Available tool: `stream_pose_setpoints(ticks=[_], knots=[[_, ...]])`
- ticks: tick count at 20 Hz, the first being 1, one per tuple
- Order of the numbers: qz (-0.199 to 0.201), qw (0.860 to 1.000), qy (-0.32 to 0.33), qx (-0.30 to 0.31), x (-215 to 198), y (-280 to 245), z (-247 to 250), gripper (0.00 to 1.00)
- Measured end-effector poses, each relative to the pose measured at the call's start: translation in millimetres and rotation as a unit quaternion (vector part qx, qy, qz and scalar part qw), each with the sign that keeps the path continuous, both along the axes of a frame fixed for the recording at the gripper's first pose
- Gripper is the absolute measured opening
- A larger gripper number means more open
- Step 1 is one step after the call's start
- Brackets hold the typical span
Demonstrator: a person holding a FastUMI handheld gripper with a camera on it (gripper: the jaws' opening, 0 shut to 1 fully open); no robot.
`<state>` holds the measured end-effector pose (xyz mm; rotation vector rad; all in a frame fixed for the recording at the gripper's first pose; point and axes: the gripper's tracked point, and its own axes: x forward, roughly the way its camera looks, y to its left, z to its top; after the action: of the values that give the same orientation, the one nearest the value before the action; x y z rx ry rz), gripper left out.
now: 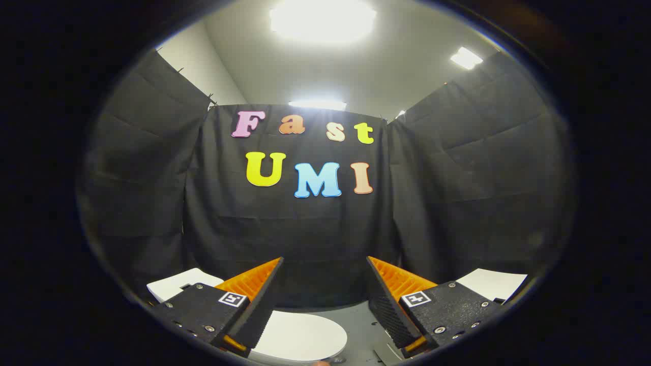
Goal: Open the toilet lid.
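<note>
My gripper [324, 267] is open, its two fingers spread wide with nothing between them, and it points level at the black cloth wall. Below and between the fingers lies the white, rounded toilet lid [300, 336], flat and closed as far as I can see. Its near part is hidden behind the left finger [259, 290]. The fingers hang above the lid and do not touch it.
A grey floor surface [363, 330] lies beside the lid under the right finger. A white flat piece [175, 283] sits behind the left finger and another white flat piece [492, 282] behind the right. Black cloth walls close the booth on three sides.
</note>
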<state>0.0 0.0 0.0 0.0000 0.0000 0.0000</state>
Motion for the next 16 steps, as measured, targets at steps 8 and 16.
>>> stream_pose_setpoints(ticks=[8, 16], knots=[[-0.009, 1.0, -0.011, 0.014, 1.2, -13.3, 2.7, 0.95], [-0.02, 1.0, 0.013, -0.009, 5.6, -20.7, -15.3, 0.95]])
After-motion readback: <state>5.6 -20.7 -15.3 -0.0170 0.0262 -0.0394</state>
